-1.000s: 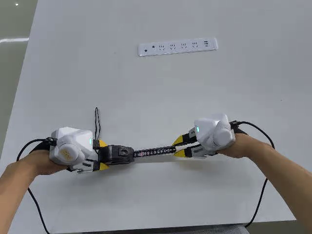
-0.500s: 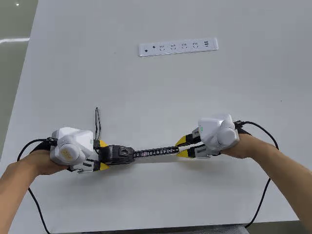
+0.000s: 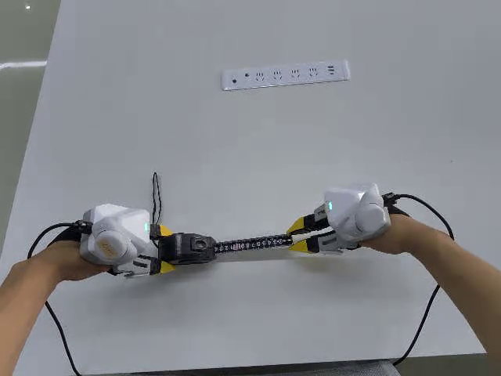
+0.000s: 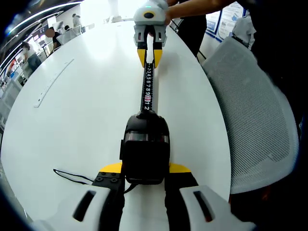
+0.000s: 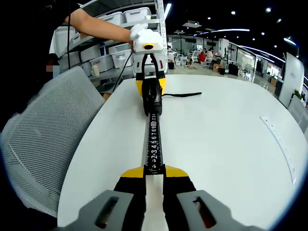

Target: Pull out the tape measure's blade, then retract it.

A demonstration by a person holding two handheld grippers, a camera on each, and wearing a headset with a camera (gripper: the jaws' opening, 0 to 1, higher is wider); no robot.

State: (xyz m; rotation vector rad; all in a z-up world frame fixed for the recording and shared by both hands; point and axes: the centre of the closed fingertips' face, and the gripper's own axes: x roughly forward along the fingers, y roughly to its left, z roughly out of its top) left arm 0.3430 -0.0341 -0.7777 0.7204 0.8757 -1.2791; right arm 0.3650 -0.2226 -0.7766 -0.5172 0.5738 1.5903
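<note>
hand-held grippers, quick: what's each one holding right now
Left hand-held gripper: shut on the tape measure's case.
Right hand-held gripper: shut on the end of the blade, which is pulled out.

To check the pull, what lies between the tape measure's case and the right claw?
The numbered blade spans it, from the case to the right claw, in the head view.

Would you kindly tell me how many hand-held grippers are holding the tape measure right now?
2. The left hand-held gripper clamps the tape measure's case at the near left; the right hand-held gripper pinches the blade at the near right.
</note>
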